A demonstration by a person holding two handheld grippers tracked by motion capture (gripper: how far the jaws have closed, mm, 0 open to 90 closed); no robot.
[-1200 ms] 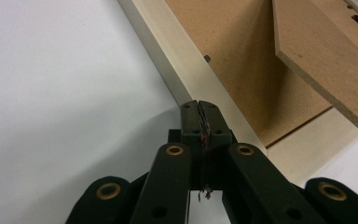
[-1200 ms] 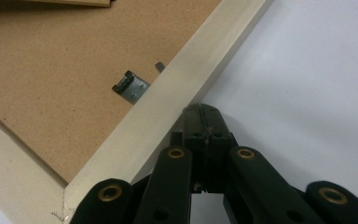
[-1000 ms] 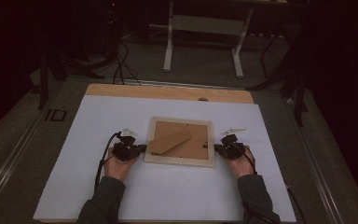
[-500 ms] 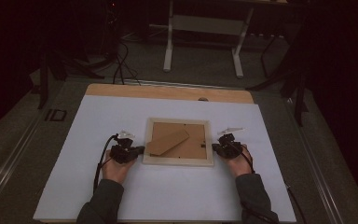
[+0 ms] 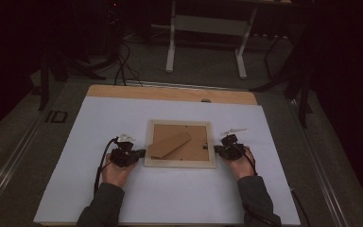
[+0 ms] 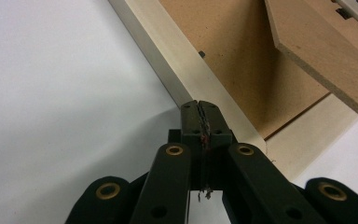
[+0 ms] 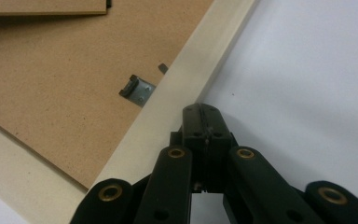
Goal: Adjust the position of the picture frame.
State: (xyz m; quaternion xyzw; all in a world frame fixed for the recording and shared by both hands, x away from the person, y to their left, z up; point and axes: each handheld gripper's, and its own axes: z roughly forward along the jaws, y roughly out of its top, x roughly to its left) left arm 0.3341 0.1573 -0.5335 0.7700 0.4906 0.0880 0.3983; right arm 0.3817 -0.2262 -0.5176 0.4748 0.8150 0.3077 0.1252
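Since the earlier pictures I am finding little changed: my two claws are staying at the two sides of the frame, the frame itself sitting a touch nearer me than before.

My left claw is resting with its black jaws pressed together, gripping nothing, the tips touching the outer left edge of the pale wooden rectangular picture frame. My right claw is likewise pressed together and empty, its tips meeting the frame's right edge. The frame is lying face down near the middle of the flat white sheet covering the table.

In the left gripper view the frame's rail is showing smooth and cream-coloured, with matte brown fibreboard backing inside it. A brown fibreboard stand flap is lying diagonally across the backing. In the right gripper view a small bent metal clip is sitting on the backing against the rail.

Beyond the sheet, a strip of bare light wood tabletop is showing at the far edge. Farther off, the room is dark, with a white-legged stand and black cables on grey floor.
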